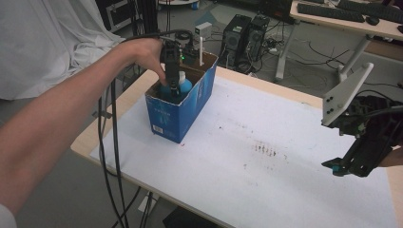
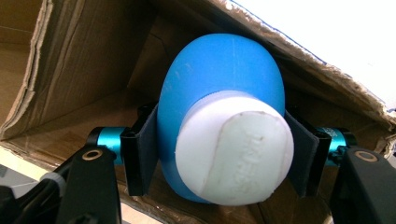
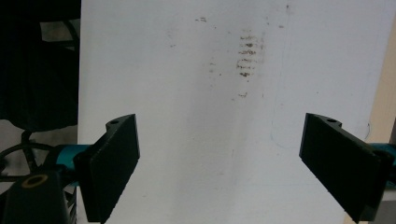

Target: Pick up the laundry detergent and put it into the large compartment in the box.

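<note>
Left gripper [image 2: 219, 154] lowered into open-topped blue cardboard box [image 1: 177, 110], far left on the surface. Jaws clamped on blue plastic bottle with white cap [image 2: 224, 121], one pad against each flank of the blue body just below the cap. In left gripper view: cap end-on toward camera, embossed lettering on top too blurred to read; brown inner walls of box behind and to both sides, torn upper edge at right. In high view: left hand [image 1: 147, 57] above box opening, gripper pointing down, bottle's blue shoulder and white top visible inside near end of box, upright. Thin white stick [image 1: 201, 51] standing at far end of box. Black cables [image 1: 107, 142] hanging from left gripper over near left edge.

Right gripper [image 3: 233, 163] held above surface at near right, well apart from box. Jaws wide apart, nothing between them; in right gripper view, white paper sheet [image 3: 187, 93] below, with patch of brown smudges [image 3: 247, 56]. Grey three-cornered plate [image 1: 343, 92] on top of right gripper in high view.

Wooden surface [image 1: 90, 137] exposed at left edge beyond sheet.
</note>
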Demonstrator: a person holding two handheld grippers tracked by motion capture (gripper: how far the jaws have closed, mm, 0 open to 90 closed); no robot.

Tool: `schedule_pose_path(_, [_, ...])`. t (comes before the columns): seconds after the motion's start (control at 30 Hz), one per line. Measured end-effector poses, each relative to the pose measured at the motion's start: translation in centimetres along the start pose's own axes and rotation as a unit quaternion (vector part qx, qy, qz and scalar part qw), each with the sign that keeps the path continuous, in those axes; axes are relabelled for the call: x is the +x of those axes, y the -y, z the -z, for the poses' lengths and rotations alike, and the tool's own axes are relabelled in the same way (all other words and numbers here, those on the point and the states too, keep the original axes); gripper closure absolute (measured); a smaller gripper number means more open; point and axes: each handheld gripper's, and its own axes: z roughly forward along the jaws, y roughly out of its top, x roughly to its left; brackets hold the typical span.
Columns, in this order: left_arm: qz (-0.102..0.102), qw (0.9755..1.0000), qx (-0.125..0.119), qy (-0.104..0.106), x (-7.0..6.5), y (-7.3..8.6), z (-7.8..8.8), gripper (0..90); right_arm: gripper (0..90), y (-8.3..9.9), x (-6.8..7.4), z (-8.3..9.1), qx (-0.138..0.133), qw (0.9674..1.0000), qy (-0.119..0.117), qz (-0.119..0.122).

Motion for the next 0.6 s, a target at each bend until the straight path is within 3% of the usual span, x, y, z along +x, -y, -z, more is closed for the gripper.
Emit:
schedule_pose_path(0.23, [-0.005, 1.0000, 0.003, -0.005, -0.16, -0.02, -0.06, 36.2, 11.3, -0.05, 0.03, -0.01, -0.001, 1.0000, 0.000, -0.001])
schedule_pose_path(0.6, [0.003, 1.0000, 0.000, -0.003, 0.01, -0.06, 0.03, 28.5, 11.3, -0.07, 0.06, 0.04, -0.001, 1.0000, -0.001, 0.001])
